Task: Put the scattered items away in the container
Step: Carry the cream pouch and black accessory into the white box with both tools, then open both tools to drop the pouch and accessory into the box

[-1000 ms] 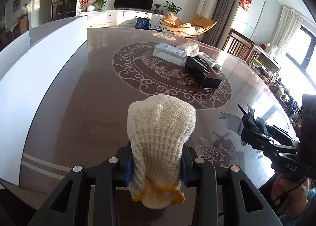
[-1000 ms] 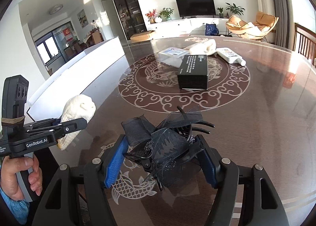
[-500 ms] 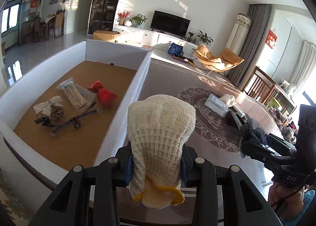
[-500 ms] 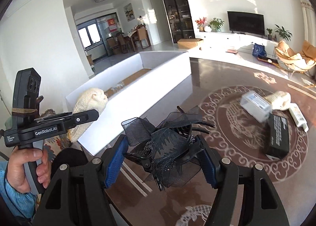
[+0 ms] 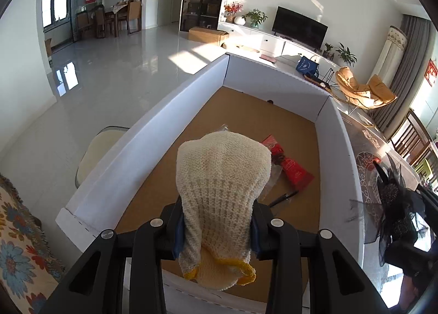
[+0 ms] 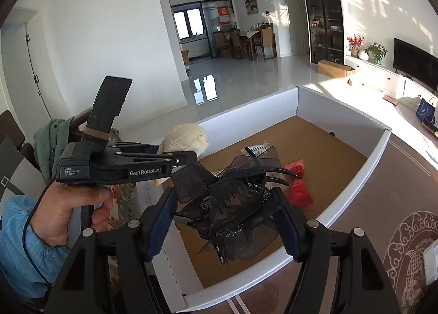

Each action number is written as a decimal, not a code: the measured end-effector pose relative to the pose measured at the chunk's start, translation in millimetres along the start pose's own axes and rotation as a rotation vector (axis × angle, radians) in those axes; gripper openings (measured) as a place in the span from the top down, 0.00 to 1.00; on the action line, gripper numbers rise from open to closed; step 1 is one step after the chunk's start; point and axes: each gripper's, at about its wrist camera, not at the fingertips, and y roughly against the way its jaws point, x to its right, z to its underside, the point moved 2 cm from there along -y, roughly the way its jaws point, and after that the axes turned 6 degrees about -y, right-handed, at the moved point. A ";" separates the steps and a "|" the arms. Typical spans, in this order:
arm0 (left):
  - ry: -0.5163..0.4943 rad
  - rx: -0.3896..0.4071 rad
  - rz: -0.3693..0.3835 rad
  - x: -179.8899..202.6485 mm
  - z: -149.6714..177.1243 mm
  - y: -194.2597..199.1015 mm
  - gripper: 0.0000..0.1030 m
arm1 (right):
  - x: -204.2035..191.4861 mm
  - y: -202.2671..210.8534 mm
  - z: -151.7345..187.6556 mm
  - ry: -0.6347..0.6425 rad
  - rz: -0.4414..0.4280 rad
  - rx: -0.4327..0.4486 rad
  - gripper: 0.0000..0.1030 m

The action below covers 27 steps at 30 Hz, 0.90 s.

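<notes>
Left gripper [image 5: 217, 227] clamped tight on a cream knitted glove [image 5: 221, 190], pads pressing its ribbed wrist part from both sides. Long axis running straight along the fingers of the tool: yellow-trimmed cuff [image 5: 219, 273] toward the camera, rounded finger end pointing forward and down over the white box [image 5: 131, 149]. Glove held up above the brown cardboard floor of the box, not resting on it.

Right gripper [image 6: 227, 215] set fairly wide, blue pads squeezing a black mesh hair clip [image 6: 232, 199] (bow, teeth and beads all in one tangle). Clip's curved prongs pointing to the right in the right wrist view, long axis lying across the jaws. Also hovering over the box, near its front wall.

Down inside the box: a red packet [image 5: 291, 168] lying flat, long axis slanting toward the far left corner, with a black pen-like thing [image 5: 283, 198] just beside it. Patterned table [image 6: 383, 204] to the right of the box.
</notes>
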 end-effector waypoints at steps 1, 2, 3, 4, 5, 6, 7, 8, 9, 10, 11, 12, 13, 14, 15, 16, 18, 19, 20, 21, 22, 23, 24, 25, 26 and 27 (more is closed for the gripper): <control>0.005 -0.021 0.001 -4.0 1.2 -8.6 0.64 | -1.2 -13.9 1.9 0.010 0.004 -0.029 0.33; 0.009 -0.043 0.000 -6.8 3.1 -16.2 0.64 | -1.6 -25.9 4.0 0.019 0.006 -0.055 0.33; 0.007 -0.067 0.000 -8.5 5.0 -23.0 0.64 | -1.6 -35.9 6.0 0.026 0.007 -0.076 0.33; 0.000 -0.093 0.001 -7.8 7.1 -29.4 0.64 | -1.3 -44.5 7.8 0.030 0.007 -0.094 0.33; -0.013 -0.119 -0.005 -4.9 9.3 -35.1 0.61 | -0.3 -52.8 9.6 0.032 0.009 -0.115 0.32; -0.030 -0.138 -0.019 -1.6 11.2 -39.2 0.59 | 2.6 -60.7 11.1 0.031 0.018 -0.135 0.32; -0.051 -0.148 -0.036 3.5 12.6 -41.2 0.56 | 6.0 -68.0 12.5 0.027 0.029 -0.159 0.32; -0.069 -0.151 -0.046 9.2 14.1 -42.1 0.49 | 8.5 -74.6 14.4 0.018 0.038 -0.186 0.32; -0.080 -0.151 -0.042 13.4 15.1 -43.0 0.43 | 11.3 -80.1 16.0 0.006 0.044 -0.212 0.32; -0.085 -0.145 -0.035 17.0 15.2 -42.8 0.31 | 14.7 -83.6 16.9 -0.007 0.048 -0.225 0.32; -0.087 -0.136 -0.036 20.0 15.0 -41.7 0.25 | 18.1 -84.1 16.6 -0.019 0.044 -0.224 0.32; -0.089 -0.127 -0.046 22.4 14.4 -40.6 0.24 | 21.3 -82.5 15.8 -0.032 0.038 -0.214 0.32; -0.092 -0.119 -0.054 23.4 14.2 -38.7 0.23 | 24.5 -80.3 15.0 -0.042 0.034 -0.203 0.32; -0.095 -0.112 -0.061 24.3 13.5 -36.7 0.23 | 28.0 -77.3 14.4 -0.050 0.032 -0.195 0.32; -0.096 -0.109 -0.067 25.2 12.7 -35.3 0.23 | 30.2 -76.0 13.0 -0.056 0.032 -0.190 0.32; -0.095 -0.106 -0.072 25.5 12.5 -33.8 0.23 | 31.5 -74.4 11.7 -0.060 0.034 -0.185 0.32; -0.092 -0.096 -0.080 26.7 12.3 -29.0 0.23 | 29.6 -67.0 10.1 -0.060 0.040 -0.171 0.32; -0.094 -0.087 -0.085 28.8 12.9 -25.6 0.23 | 29.8 -61.9 9.8 -0.059 0.045 -0.157 0.32; -0.099 -0.078 -0.089 32.1 13.5 -22.0 0.23 | 29.4 -54.4 10.3 -0.061 0.048 -0.141 0.32; -0.104 -0.069 -0.092 36.1 14.0 -17.8 0.23 | 29.4 -46.4 11.2 -0.067 0.049 -0.124 0.32; -0.110 -0.058 -0.094 41.0 14.7 -12.9 0.23 | 31.1 -39.2 12.4 -0.075 0.051 -0.107 0.32; -0.116 -0.046 -0.095 47.3 15.5 -7.4 0.23 | 34.5 -32.0 14.2 -0.083 0.056 -0.087 0.32; -0.125 -0.032 -0.093 55.2 16.1 -1.9 0.23 | 37.8 -22.9 17.2 -0.092 0.062 -0.065 0.32; -0.137 -0.018 -0.089 64.4 16.4 4.0 0.23 | 41.1 -12.1 20.7 -0.099 0.072 -0.039 0.32; -0.151 -0.005 -0.084 74.7 16.7 10.5 0.23 | 45.6 -0.9 25.3 -0.108 0.084 -0.010 0.32; -0.168 0.010 -0.077 86.4 17.0 16.7 0.23 | 51.1 11.0 31.0 -0.118 0.098 0.019 0.32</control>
